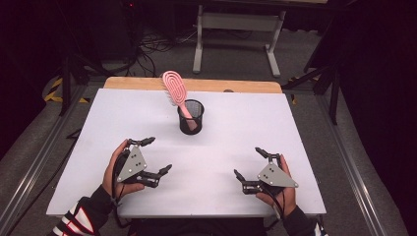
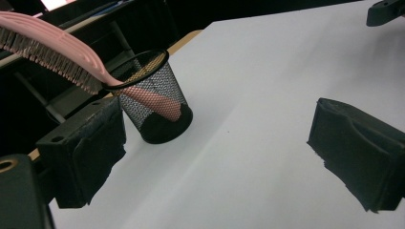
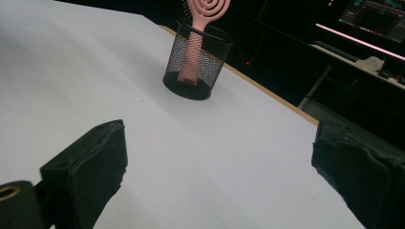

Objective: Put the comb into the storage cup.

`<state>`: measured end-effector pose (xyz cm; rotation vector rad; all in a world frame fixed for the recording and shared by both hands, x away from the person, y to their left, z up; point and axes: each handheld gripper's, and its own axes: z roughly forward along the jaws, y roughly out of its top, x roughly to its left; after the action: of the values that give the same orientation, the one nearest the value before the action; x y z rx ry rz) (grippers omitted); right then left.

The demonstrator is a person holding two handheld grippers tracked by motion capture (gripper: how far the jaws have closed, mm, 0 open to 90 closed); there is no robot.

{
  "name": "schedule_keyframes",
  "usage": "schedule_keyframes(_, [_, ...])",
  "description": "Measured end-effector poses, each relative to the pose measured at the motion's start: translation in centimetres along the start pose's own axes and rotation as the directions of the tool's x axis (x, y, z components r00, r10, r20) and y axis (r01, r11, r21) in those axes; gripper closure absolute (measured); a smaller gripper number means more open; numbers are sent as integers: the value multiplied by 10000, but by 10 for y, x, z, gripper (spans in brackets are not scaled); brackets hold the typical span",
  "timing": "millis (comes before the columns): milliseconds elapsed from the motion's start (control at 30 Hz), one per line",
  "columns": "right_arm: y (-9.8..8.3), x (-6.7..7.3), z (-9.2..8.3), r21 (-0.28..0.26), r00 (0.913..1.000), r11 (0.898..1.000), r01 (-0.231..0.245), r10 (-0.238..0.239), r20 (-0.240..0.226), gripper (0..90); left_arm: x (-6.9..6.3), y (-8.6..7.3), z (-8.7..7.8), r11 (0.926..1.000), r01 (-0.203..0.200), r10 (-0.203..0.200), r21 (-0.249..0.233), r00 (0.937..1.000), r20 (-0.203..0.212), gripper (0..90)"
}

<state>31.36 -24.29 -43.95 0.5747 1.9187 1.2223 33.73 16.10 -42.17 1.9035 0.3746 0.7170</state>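
Both the left tool [image 1: 156, 156] and right tool [image 1: 249, 161] rest wide open and empty near the bench's [image 1: 98, 132] front edge, while the light, stiff pink hairbrush [image 1: 176, 91] leans handle-down in the mesh cup [image 1: 191, 123] toward the back edge, best gripped by its exposed neck.

Light falls from overhead onto the white table [image 1: 231, 128], bright against dark, murky surroundings. Soft shadows sit close under the mesh cup [image 1: 191, 118]. Both gripper views show near jaws slightly soft, slight grain, and a glowing screen [image 3: 377, 16] far right.
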Motion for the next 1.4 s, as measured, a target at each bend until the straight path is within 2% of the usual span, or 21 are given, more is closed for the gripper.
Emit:
schedule_keyframes(467, [1,3,1,3,10000,10000,25,-25,-96,54,-1,-16,-19,9995,96,-86,312,9994,-334,63])
schedule_keyframes(733, [1,2,1,9,10000,10000,-27,27,-92,54,4,-32,-31,9975,521,-493,482,9971,-583,62])
schedule_keyframes(900, [1,2,1,8,9999,10000,-85,85,-61,54,5,-40,-36,9958,611,-564,687,9961,-685,62])
schedule_keyframes(1067, [1,3,2,38,9999,10000,-11,12,-112,53,8,-53,-43,9916,999,-937,824,9927,-759,61])
schedule_keyframes(1133, [0,3,2,46,9999,10000,-60,60,-107,53,10,-58,-47,9883,1243,-1160,888,9888,-937,60])
schedule_keyframes(1400, [-1,2,2,74,9999,9999,-87,88,-125,51,12,-66,-54,9842,1503,-1392,933,9835,-1157,55])
